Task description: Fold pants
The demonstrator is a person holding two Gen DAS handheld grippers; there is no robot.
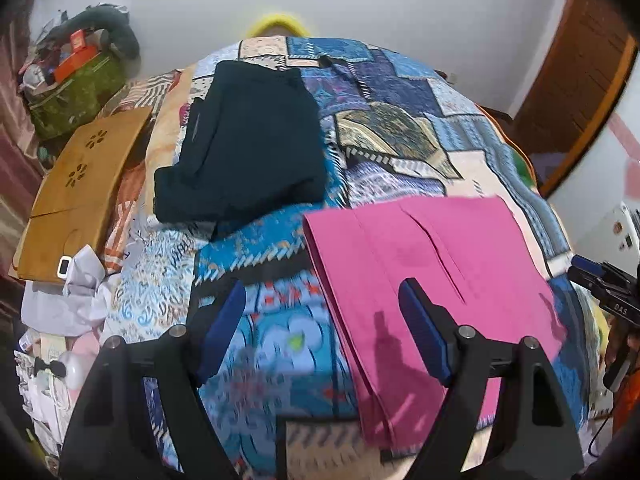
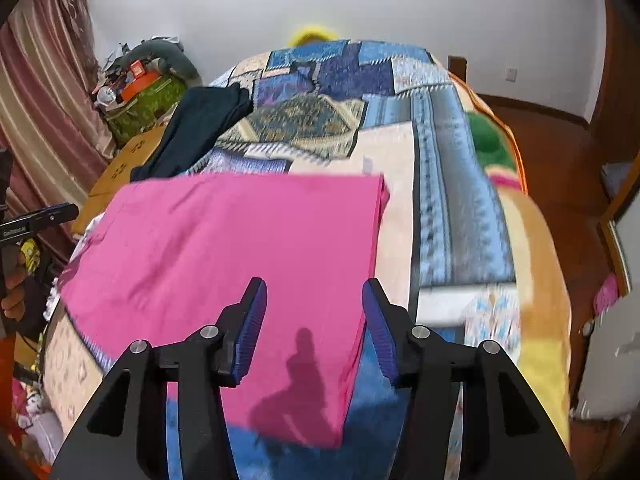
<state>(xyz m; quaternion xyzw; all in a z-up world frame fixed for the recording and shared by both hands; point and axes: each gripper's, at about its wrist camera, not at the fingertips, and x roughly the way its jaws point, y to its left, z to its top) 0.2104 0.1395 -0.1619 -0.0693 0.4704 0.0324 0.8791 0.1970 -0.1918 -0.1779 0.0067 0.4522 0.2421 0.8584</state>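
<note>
- Patchwork bedspread in blues and creams covers the bed under you; its pattern smears with blur towards the near edge.
- Your pink pants lie folded flat on it, layered edges showing along their left side in the left wrist view.
- Your left gripper is spread wide, holding nothing; its right finger overlaps the pink cloth, contact unclear.
- Your right gripper is also spread, empty, above the pants' near right corner, casting a shadow there.
- Dark folded garment sits farther back left, apart from the pants.
- Wooden board lies at the left edge, partly cut off.
</note>
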